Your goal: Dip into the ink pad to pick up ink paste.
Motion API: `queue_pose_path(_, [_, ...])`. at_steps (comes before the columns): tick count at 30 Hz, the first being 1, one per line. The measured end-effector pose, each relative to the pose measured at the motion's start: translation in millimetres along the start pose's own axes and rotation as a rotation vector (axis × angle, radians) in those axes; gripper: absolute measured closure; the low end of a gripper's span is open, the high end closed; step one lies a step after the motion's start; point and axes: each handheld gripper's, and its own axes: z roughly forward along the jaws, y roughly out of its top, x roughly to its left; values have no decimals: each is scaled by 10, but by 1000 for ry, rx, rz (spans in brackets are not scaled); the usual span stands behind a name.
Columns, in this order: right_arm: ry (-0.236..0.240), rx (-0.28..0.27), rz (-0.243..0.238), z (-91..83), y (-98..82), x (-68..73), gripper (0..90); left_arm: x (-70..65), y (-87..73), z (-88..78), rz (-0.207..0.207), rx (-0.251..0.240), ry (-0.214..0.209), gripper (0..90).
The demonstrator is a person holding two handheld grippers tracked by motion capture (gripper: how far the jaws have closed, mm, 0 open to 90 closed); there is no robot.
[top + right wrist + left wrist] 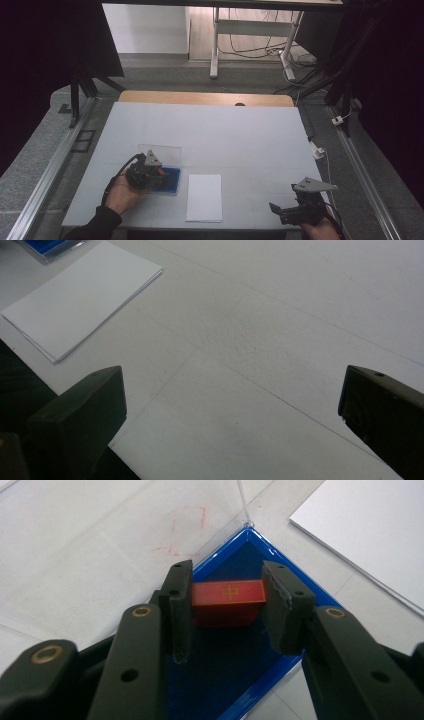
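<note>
At the centre of the left gripper view, a small red block (228, 600) with a gold mark sits clamped between the jaws of the left gripper (227, 607), over a blue tray (280, 582). In the high view, lower centre, a white sheet of paper (204, 197) lies just right of the tray. At lower right, the right gripper (282, 212) hovers with its jaws spread wide over the white table (225, 130).

From my remote feed: white table cover (225, 135), faint seams across it. Wooden board strip (200, 98) along far edge. Metal rail (47, 175) down left side, another rail (365, 170) down right. Beyond table, white desk frame (250, 27) on grey floor, loose cables (250, 50) beneath it (tangled, cannot count). Faint red marks (187, 527) on cover.
</note>
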Motion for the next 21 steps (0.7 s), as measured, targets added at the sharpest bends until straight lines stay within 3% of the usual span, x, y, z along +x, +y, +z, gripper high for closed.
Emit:
queue_pose_path(5, [0,-3,-1,-1,-1,1,0,128,-55,4,-91,-24,-78,584])
queue_pose_path(8, [0,-4,-2,-3,-2,1,0,179,-80,4,-121,-32,-107,584])
queue_pose_path(11, [0,-4,-2,-3,-2,0,0,158,-73,3,-99,-29,-94,585])
queue_pose_path(16, [0,-4,-2,-2,-2,2,0,32,-31,-1,-26,-9,-21,584])
queue_pose_path(21, [-1,-5,-2,-4,-2,1,0,61,-27,-7,-39,-16,-34,583])
